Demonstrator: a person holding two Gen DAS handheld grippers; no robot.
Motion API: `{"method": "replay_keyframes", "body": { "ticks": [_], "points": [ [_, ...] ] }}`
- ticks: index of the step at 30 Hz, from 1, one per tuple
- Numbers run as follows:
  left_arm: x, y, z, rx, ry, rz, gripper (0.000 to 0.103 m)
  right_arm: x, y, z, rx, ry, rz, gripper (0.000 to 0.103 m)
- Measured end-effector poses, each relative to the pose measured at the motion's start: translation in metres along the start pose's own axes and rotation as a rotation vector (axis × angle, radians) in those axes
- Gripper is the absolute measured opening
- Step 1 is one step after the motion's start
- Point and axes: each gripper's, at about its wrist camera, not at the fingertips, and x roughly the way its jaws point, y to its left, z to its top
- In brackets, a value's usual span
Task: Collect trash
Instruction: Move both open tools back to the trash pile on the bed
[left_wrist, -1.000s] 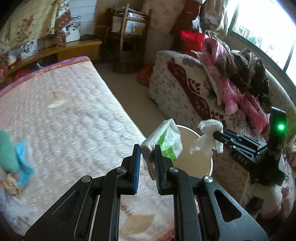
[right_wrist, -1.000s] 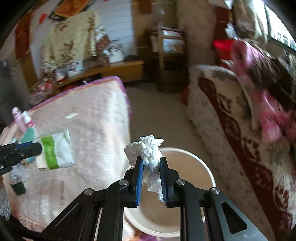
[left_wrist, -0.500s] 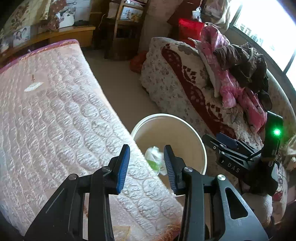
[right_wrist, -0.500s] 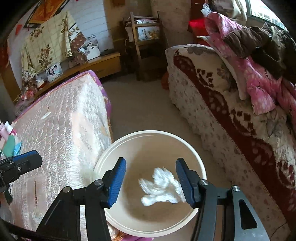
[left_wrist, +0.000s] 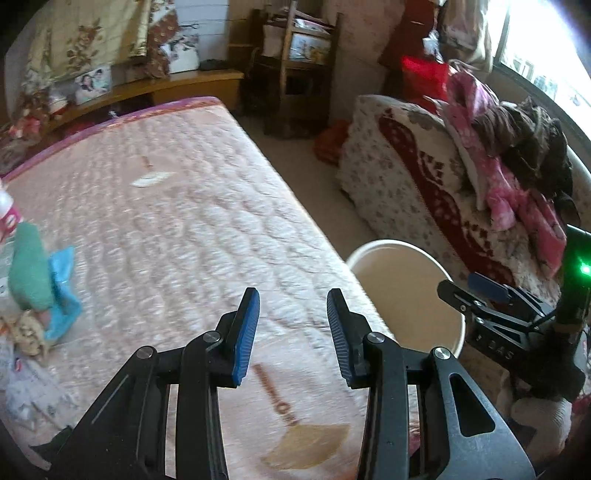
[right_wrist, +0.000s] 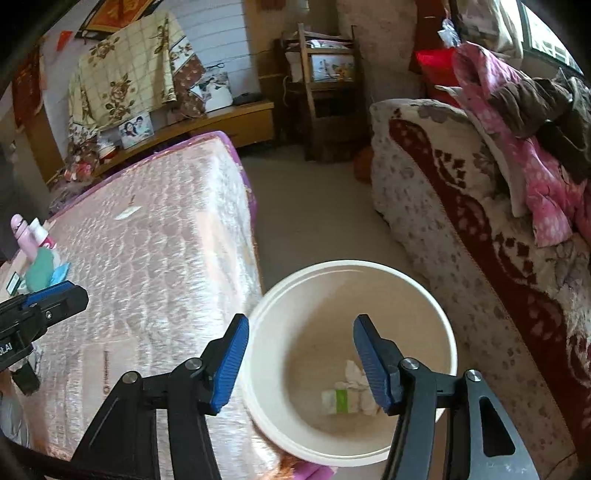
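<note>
Trash lies at the bottom of the cream bucket (right_wrist: 258, 332): a green-and-white packet (right_wrist: 338, 402) and a crumpled tissue (right_wrist: 352, 373), partly hidden by the right gripper (right_wrist: 301, 363). Its jaws have just been opening, nothing between them. Left gripper (left_wrist: 293, 334) is released over the mattress (left_wrist: 177, 229).
</note>
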Motion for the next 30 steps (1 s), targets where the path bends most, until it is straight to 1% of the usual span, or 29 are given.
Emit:
{"method": "replay_keyframes", "body": {
  "ticks": [2, 6, 10, 13, 16, 20, 25, 27, 29, 30],
  "points": [
    [-0.006, 0.011, -0.001, -0.011, -0.009, 0.020, 0.036, -0.002, 0.009, 0.003, -0.005, -0.005, 0.009, 0.062],
    [-0.020, 0.029, -0.003, -0.029, -0.025, 0.056, 0.036, -0.008, 0.032, 0.009, -0.016, -0.017, 0.047, 0.062],
    [-0.038, 0.055, -0.007, -0.049, -0.049, 0.093, 0.036, -0.014, 0.064, 0.015, -0.043, -0.033, 0.086, 0.063],
    [-0.050, 0.075, -0.010, -0.071, -0.057, 0.113, 0.036, -0.015, 0.089, 0.017, -0.056, -0.034, 0.130, 0.066],
    [-0.061, 0.100, -0.014, -0.104, -0.062, 0.127, 0.036, -0.015, 0.117, 0.018, -0.081, -0.030, 0.176, 0.066],
    [-0.075, 0.134, -0.020, -0.147, -0.056, 0.162, 0.036, -0.013, 0.156, 0.018, -0.131, -0.025, 0.213, 0.067],
    [-0.095, 0.176, -0.031, -0.193, -0.078, 0.233, 0.036, -0.008, 0.195, 0.017, -0.162, -0.017, 0.270, 0.067],
    [-0.100, 0.189, -0.034, -0.206, -0.080, 0.250, 0.038, -0.007, 0.211, 0.016, -0.176, -0.014, 0.292, 0.067],
    [-0.106, 0.202, -0.038, -0.230, -0.086, 0.259, 0.046, -0.006, 0.224, 0.015, -0.193, -0.010, 0.309, 0.069],
    [-0.109, 0.207, -0.040, -0.238, -0.091, 0.264, 0.047, -0.005, 0.231, 0.014, -0.202, -0.007, 0.317, 0.070]
  ]
}}
